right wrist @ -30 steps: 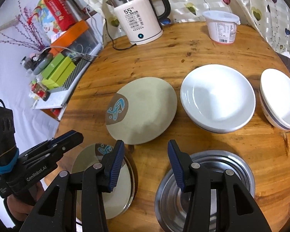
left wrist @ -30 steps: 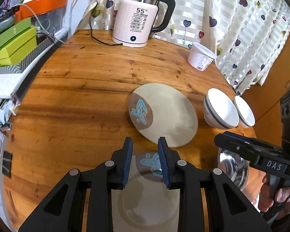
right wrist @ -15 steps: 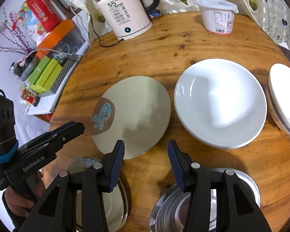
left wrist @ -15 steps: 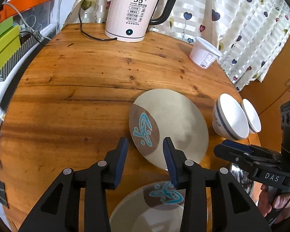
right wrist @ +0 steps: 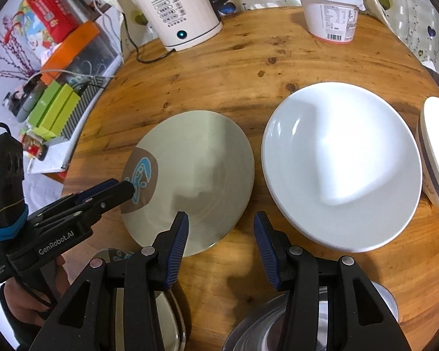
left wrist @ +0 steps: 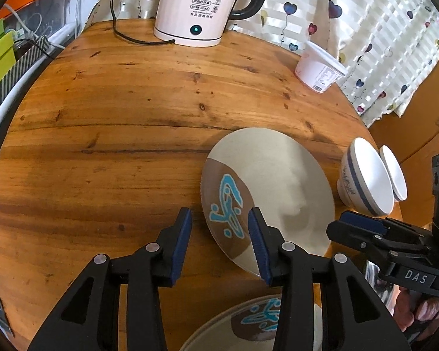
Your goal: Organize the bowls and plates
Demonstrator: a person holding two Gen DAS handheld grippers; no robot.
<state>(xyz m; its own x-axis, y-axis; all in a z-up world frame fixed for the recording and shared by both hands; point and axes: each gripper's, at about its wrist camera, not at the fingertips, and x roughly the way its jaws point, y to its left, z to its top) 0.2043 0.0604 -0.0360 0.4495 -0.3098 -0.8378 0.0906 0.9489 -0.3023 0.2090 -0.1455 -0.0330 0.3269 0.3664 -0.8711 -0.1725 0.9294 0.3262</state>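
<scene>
- Far left, off the table [right wrist: 207, 70], stand green boxes [right wrist: 54, 103] and an orange-lidded container [right wrist: 73, 44]
- At the back of the round wooden table stands a white electric kettle [left wrist: 200, 3] showing "55", its black cord [left wrist: 125, 33] trailing onto the wood
- The left tool [left wrist: 219, 235] hovers wide open with nothing between its blue pads; its spread fingers frame the near left edge of the grey plate [left wrist: 278, 193], right over the brown patch with the blue motif; whether a pad touches the rim I cannot tell
- In the right wrist view the left tool [right wrist: 128, 188] reaches in from the left, its tip over that same patch of the grey plate [right wrist: 196, 175]
- A second grey plate [left wrist: 248, 324] with the same blue motif lies nearer, below the left tool, partly hidden by it
- The right tool [right wrist: 221, 237] is also wide open and empty, over bare wood just in front of the gap between the grey plate and the white plate [right wrist: 339, 163]
- A steel bowl [right wrist: 322, 318] sits under the right tool, close to the table edge
- The white plate lies just beside the grey plate, apart from it
- A lidded white tub [right wrist: 330, 14] stands at the back right
- Far right, a white bowl with a blue band [left wrist: 365, 181] stands near the grey plate, with another white bowl [left wrist: 393, 175] just behind it
</scene>
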